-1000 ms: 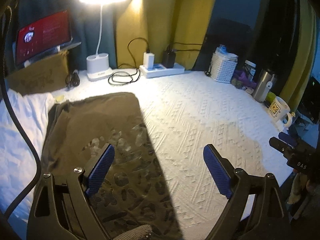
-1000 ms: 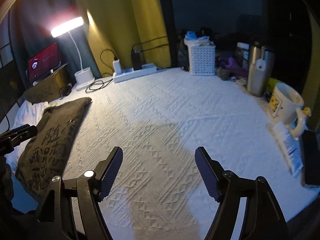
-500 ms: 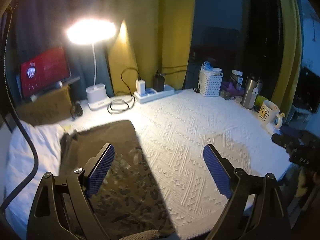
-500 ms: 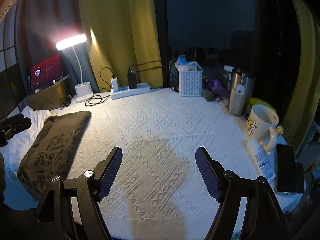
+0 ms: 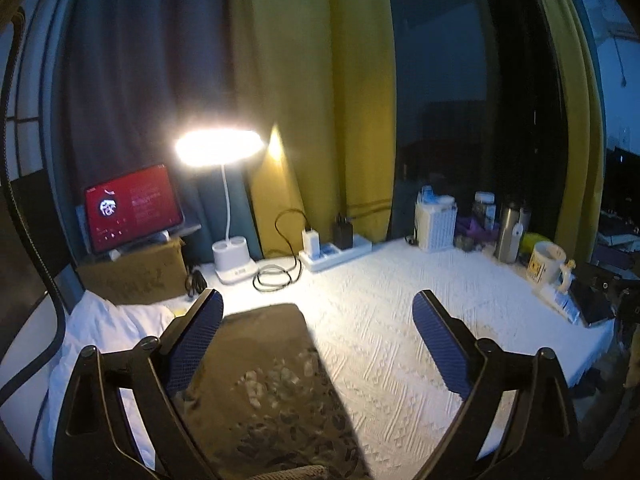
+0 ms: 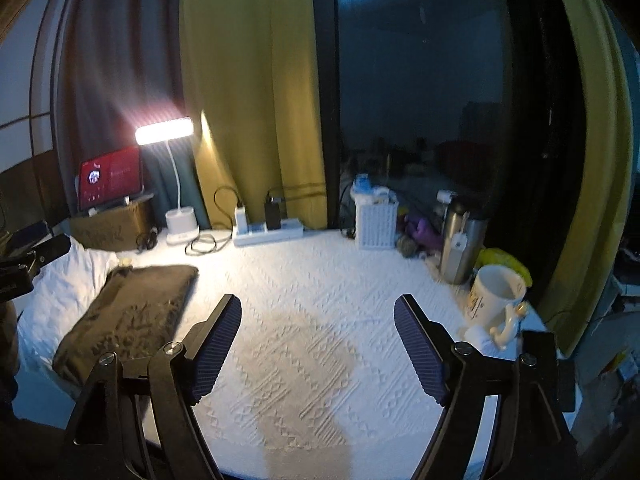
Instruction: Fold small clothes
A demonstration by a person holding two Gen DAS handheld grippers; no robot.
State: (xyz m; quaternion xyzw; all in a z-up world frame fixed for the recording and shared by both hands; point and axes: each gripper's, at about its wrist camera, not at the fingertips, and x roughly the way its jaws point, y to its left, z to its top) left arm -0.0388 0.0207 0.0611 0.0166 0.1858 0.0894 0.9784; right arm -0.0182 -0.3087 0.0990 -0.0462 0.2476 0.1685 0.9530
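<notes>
A lit white desk lamp (image 5: 219, 148) glows at eleven o'clock before mustard-yellow curtains (image 6: 256, 92) and a dark night window (image 6: 416, 80).

near end of dark garment (image 5: 272, 392) cut off by bottom edge in left wrist view, its print blurred, tablet (image 5: 132, 206) text too small to read, mug (image 6: 496, 300) logo unreadable, items behind white basket (image 6: 376, 220) indistinct in the dark
</notes>
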